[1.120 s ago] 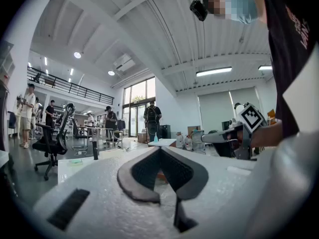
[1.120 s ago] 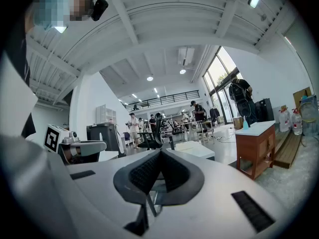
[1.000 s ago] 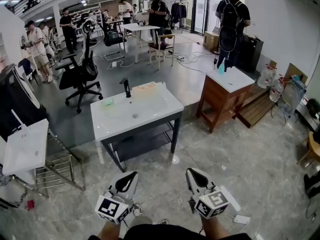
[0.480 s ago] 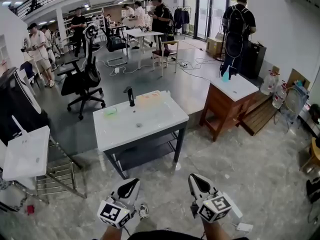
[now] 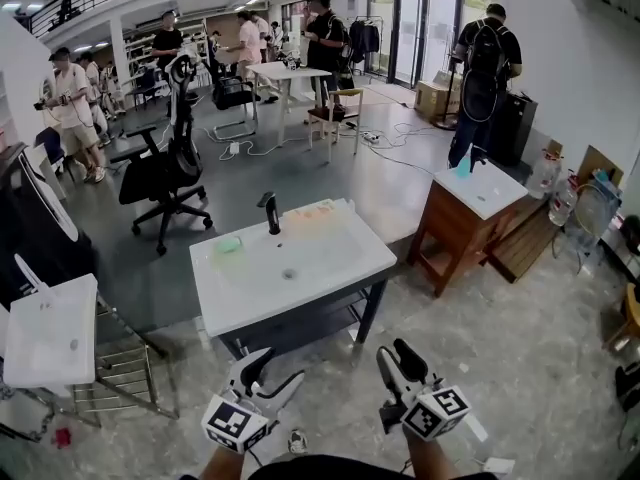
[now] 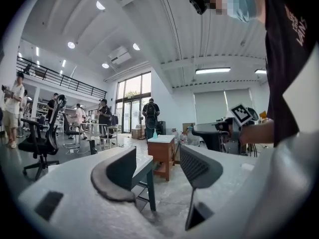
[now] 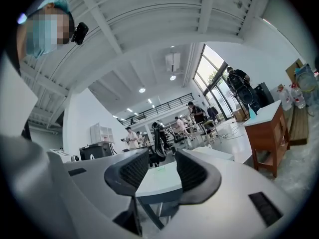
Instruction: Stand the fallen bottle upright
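Note:
A white sink table (image 5: pixel 330 268) with a black faucet (image 5: pixel 270 213) stands ahead of me. On its top a small pale green object (image 5: pixel 228 244) lies left of the faucet, too small to tell what it is. A pink-orange patch (image 5: pixel 315 211) sits at the back right. My left gripper (image 5: pixel 272 368) and right gripper (image 5: pixel 394 350) hang low in front of the table, short of its front edge. Both point level, with jaws opening and nothing between them. In the right gripper view the green object (image 7: pixel 159 167) shows beyond the gap of the right gripper (image 7: pixel 162 166). The left gripper (image 6: pixel 158 163) frames the table's corner.
A wooden vanity (image 5: pixel 450 230) with a blue bottle (image 5: pixel 463 166) stands to the right. A black office chair (image 5: pixel 165 163) is behind the table on the left, and another white basin on a metal rack (image 5: pixel 50 328) at the far left. Several people stand at the back.
Both grippers' jaws have gone from shut to open. The sink table has come nearer and sits lower in the head view as I moved toward it.

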Tool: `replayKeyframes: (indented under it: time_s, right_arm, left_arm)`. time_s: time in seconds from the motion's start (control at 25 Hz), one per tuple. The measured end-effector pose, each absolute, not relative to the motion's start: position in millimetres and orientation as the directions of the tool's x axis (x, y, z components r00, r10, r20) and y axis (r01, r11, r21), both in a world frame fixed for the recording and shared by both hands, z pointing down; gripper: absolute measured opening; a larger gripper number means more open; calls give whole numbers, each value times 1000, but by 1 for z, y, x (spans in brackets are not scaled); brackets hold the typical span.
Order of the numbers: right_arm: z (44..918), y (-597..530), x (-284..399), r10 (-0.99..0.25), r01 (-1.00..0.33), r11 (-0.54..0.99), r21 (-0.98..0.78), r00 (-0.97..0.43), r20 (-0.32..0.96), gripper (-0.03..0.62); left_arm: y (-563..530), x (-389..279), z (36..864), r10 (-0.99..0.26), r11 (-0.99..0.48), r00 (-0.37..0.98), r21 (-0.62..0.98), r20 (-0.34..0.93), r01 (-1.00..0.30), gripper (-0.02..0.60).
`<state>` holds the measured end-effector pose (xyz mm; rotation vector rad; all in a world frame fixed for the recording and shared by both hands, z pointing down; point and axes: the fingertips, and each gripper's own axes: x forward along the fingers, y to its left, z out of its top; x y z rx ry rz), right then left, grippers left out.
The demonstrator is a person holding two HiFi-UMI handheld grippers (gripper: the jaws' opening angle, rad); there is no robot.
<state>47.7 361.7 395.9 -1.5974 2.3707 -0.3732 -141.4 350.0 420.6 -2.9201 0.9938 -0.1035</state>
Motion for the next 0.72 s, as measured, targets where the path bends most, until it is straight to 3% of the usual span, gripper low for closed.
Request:
replayKeyframes:
  time_s: [0.28, 0.72]
  right_arm:
    - [403, 303, 37, -956, -861, 290, -418, -284, -79, 219]
    - [426, 275, 44, -983, -851, 175, -496, -179, -40, 222]
  left_arm:
    - [289, -161, 424, -563, -826, 820, -57, 105, -560, 302]
    - [231, -155, 449, -461, -885, 875, -10, 147, -465, 303]
